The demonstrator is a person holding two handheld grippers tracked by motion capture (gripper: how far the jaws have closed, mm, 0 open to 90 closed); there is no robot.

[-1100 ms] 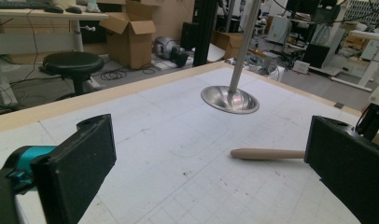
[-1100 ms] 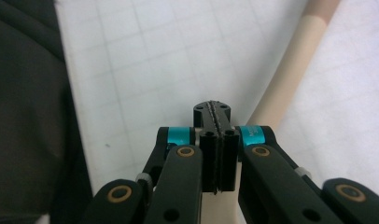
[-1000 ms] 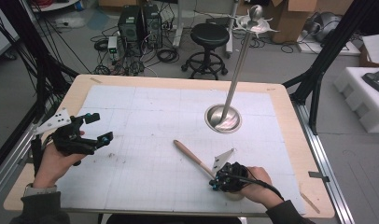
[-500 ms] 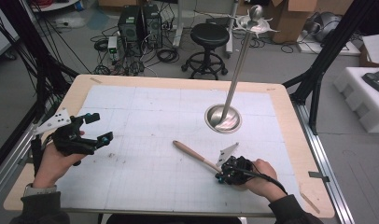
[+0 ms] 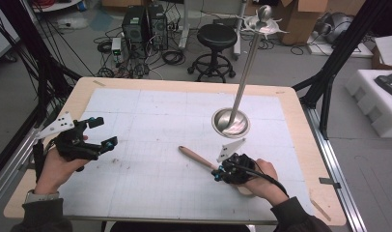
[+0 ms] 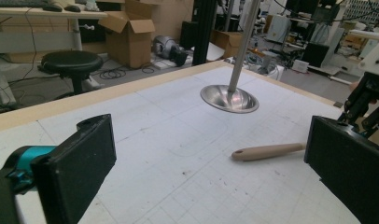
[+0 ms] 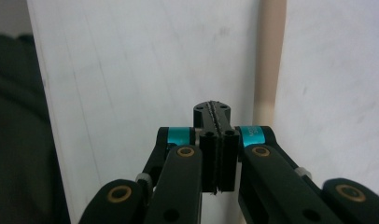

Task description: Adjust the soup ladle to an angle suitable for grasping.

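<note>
A tan wooden handle (image 5: 196, 157) lies slantwise on the white gridded mat (image 5: 150, 121). Its near end is hidden under my right gripper (image 5: 217, 173). In the right gripper view my right gripper (image 7: 212, 109) points down at the mat with its pads pressed together and nothing between them. The wooden handle (image 7: 269, 56) runs up just beside and behind its right jaw. My left gripper (image 5: 105, 131) is held at the table's left side, its jaws wide apart and empty. The left gripper view looks between them (image 6: 207, 135) across to the handle (image 6: 267, 151).
A steel pole rises from a round dish-shaped base (image 5: 230, 122) on the mat beyond the right hand; the base (image 6: 229, 99) also shows in the left gripper view. The wooden table edge (image 5: 300, 140) frames the mat. A black stool (image 5: 217, 36) stands behind the table.
My right hand and its shut gripper have risen and drawn a little toward the handle. The handle's near end has shifted while its far tip has stayed put. The left hand has not moved.
</note>
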